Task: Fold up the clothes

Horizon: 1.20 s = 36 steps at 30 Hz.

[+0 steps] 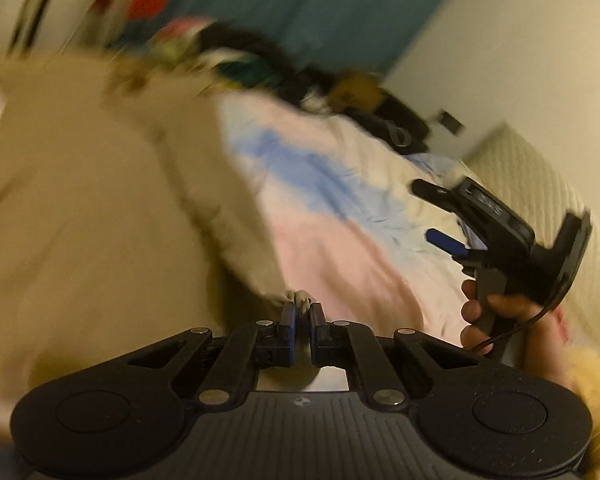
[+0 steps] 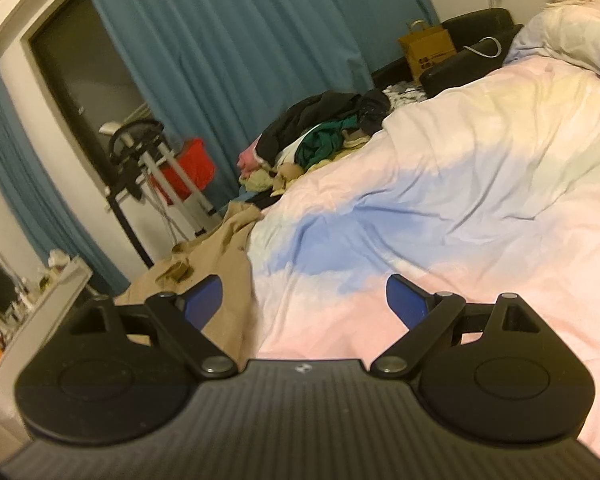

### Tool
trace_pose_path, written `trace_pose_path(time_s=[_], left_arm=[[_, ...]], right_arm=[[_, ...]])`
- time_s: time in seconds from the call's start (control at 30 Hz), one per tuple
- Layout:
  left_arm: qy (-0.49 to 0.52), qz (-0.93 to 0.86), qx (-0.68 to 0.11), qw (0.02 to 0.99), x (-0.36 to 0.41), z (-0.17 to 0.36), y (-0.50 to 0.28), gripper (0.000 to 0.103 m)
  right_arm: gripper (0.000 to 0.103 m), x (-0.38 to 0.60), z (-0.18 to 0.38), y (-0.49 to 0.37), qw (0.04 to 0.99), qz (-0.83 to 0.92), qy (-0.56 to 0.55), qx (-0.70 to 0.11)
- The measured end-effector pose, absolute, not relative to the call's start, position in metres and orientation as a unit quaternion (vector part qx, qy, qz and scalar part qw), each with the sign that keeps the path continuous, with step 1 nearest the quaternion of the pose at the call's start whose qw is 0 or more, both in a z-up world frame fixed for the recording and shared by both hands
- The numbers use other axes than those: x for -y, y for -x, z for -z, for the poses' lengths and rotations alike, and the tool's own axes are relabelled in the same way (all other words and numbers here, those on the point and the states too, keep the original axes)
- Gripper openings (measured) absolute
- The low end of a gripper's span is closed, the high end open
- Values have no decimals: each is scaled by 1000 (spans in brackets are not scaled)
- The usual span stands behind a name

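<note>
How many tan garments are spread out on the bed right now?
1. The tan fabric garment lies on the pastel tie-dye duvet, its edge pinched by the left gripper. The jumbled clothes pile beyond may hide others.

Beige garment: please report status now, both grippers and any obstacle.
Left gripper shut on beige garment edge. Right gripper open, empty, above pastel duvet. Unsorted clothes pile at far bed edge, not in the way.

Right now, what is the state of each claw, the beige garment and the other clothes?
Left claw: shut on the beige garment's edge.
Right claw: open, holding nothing.
Beige garment: spread on the duvet, unfolded.
Clothes pile: heaped, unfolded.
</note>
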<state>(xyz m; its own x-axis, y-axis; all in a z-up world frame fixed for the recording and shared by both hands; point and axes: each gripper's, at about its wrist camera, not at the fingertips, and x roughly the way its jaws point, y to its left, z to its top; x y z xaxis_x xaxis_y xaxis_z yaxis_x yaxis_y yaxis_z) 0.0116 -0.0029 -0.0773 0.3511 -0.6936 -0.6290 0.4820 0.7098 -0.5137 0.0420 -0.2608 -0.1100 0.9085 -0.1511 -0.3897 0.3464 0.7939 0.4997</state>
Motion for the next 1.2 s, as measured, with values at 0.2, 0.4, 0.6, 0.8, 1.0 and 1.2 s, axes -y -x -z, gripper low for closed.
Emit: trace_pose_path(time_s=[0.2, 0.4, 0.6, 0.8, 1.0, 1.2], left_arm=[[108, 286, -527, 793, -16, 107, -23, 5], [87, 327, -522, 783, -18, 80, -25, 40], [103, 303, -479, 818, -26, 47, -84, 71], [183, 241, -465, 832, 5, 75, -210, 74], [213, 184, -430, 858, 44, 117, -311, 72], [162, 146, -399, 890, 68, 135, -370, 48]], right_arm=[[90, 226, 109, -59, 941, 107, -249, -200], [90, 201, 92, -80, 953, 87, -200, -210], [90, 190, 75, -117, 962, 72, -199, -172], [90, 195, 119, -140, 958, 81, -203, -184], [90, 220, 139, -158, 949, 101, -228, -192], [90, 238, 167, -178, 934, 108, -264, -213]])
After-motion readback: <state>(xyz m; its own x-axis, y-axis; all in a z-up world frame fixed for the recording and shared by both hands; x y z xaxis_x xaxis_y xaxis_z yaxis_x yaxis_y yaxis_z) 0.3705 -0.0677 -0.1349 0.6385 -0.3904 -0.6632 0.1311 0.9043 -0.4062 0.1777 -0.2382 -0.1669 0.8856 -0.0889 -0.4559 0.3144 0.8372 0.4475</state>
